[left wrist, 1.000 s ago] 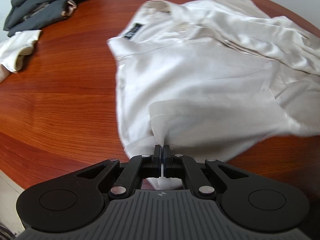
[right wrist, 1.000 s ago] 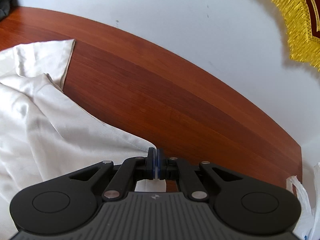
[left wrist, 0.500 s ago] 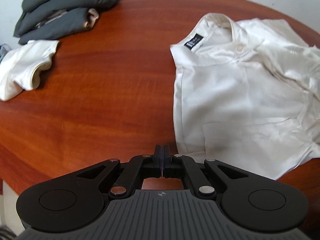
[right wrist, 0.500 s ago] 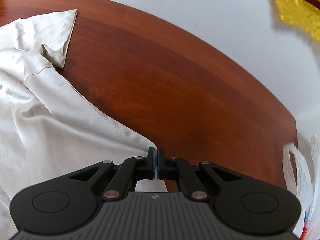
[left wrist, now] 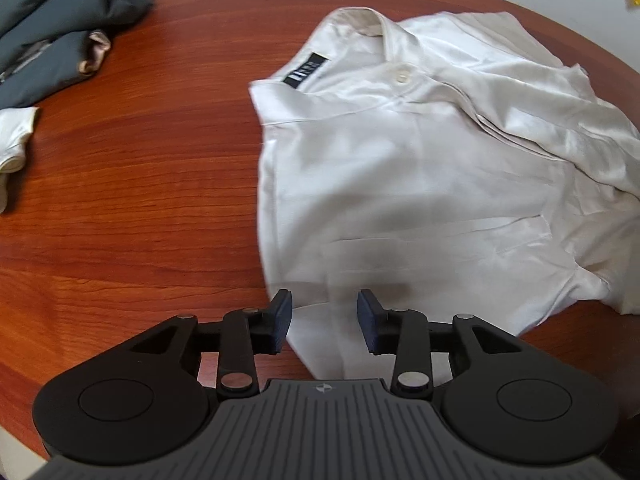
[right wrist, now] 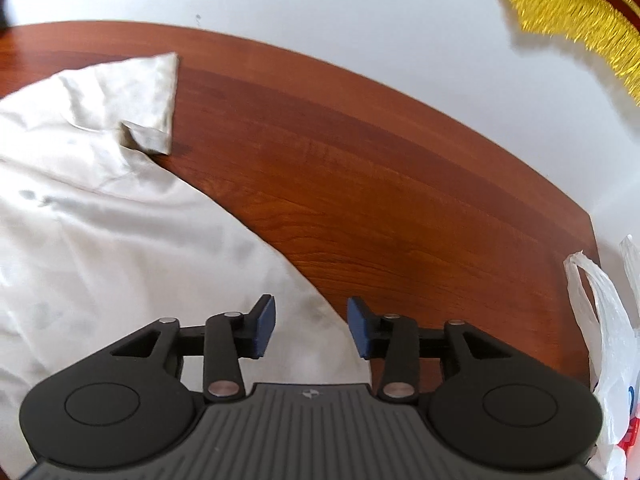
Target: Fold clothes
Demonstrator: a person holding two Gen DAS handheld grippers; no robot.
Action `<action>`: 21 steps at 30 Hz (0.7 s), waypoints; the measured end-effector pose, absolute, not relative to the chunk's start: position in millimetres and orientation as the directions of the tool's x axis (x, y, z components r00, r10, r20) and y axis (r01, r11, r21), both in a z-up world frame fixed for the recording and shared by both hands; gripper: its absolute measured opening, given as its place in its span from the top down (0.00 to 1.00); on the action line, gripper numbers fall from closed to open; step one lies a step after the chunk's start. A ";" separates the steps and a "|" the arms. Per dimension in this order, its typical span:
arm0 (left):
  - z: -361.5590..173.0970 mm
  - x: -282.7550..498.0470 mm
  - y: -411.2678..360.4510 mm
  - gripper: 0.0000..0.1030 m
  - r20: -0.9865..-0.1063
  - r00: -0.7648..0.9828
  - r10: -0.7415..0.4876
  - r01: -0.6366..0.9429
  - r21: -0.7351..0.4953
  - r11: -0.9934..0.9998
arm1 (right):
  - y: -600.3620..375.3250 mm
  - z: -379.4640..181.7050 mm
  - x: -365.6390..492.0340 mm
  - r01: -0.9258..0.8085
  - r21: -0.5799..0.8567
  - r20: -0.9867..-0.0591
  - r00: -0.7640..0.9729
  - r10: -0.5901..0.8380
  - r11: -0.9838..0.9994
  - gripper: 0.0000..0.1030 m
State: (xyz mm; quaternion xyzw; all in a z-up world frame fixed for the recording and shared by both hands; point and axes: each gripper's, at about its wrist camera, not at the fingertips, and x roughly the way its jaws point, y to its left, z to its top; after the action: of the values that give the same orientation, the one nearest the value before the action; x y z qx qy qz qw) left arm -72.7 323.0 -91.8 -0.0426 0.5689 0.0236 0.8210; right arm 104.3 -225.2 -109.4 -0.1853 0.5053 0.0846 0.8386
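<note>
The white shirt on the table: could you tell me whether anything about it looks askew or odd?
Yes. The white shirt lies rumpled toward its right side, and its sleeve has a cuff corner turned over. Grey smudges, possibly shadows, mottle the cloth near the right gripper.

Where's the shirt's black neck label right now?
In the left wrist view, the black label sits upper centre, just inside the white shirt's collar, left of the collar button.

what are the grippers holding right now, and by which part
Nothing. Both the left gripper and right gripper are opening over the white shirt's hem; its fabric lies between the jaws, unpinched.
</note>
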 end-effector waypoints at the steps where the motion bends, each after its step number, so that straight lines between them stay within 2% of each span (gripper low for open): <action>1: -93.4 -71.3 321.3 0.61 -0.937 0.348 -0.011 -0.085 -0.043 0.995 | -223.0 -105.4 102.5 -0.332 -0.217 -0.877 0.478 -0.034 0.918 0.54; 10: -101.2 -59.6 319.5 0.62 -0.936 0.350 -0.041 -0.080 -0.074 0.994 | -205.8 -83.0 60.2 -0.365 -0.143 -0.874 0.483 0.056 0.920 0.54; 12: -100.9 -58.5 319.3 0.68 -0.932 0.358 -0.058 -0.071 -0.090 0.993 | -202.5 -80.9 51.2 -0.372 -0.133 -0.874 0.481 0.068 0.918 0.54; 13: -100.8 -58.2 319.0 0.79 -0.931 0.360 -0.062 -0.068 -0.093 0.993 | -201.1 -80.4 47.5 -0.377 -0.128 -0.875 0.478 0.075 0.917 0.54; 15: -101.0 -58.5 317.8 0.91 -0.928 0.367 -0.072 -0.059 -0.100 0.993 | -198.6 -79.3 39.7 -0.388 -0.115 -0.880 0.468 0.088 0.914 0.54; 19: -101.5 -61.8 314.5 0.94 -0.925 0.371 -0.078 -0.043 -0.101 0.994 | -193.8 -80.1 22.4 -0.426 -0.066 -0.888 0.438 0.142 0.902 0.54; 21: -101.2 -64.7 312.7 0.94 -0.923 0.376 -0.079 -0.038 -0.101 0.994 | -191.2 -84.3 13.0 -0.453 -0.033 -0.895 0.410 0.175 0.891 0.48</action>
State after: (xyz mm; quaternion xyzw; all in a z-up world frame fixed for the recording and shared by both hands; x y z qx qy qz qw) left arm -64.7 312.7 -101.2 -0.0527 0.5585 -0.0124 0.8277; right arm 13.0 -191.2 -84.3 -0.1362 0.5090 0.1895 0.8285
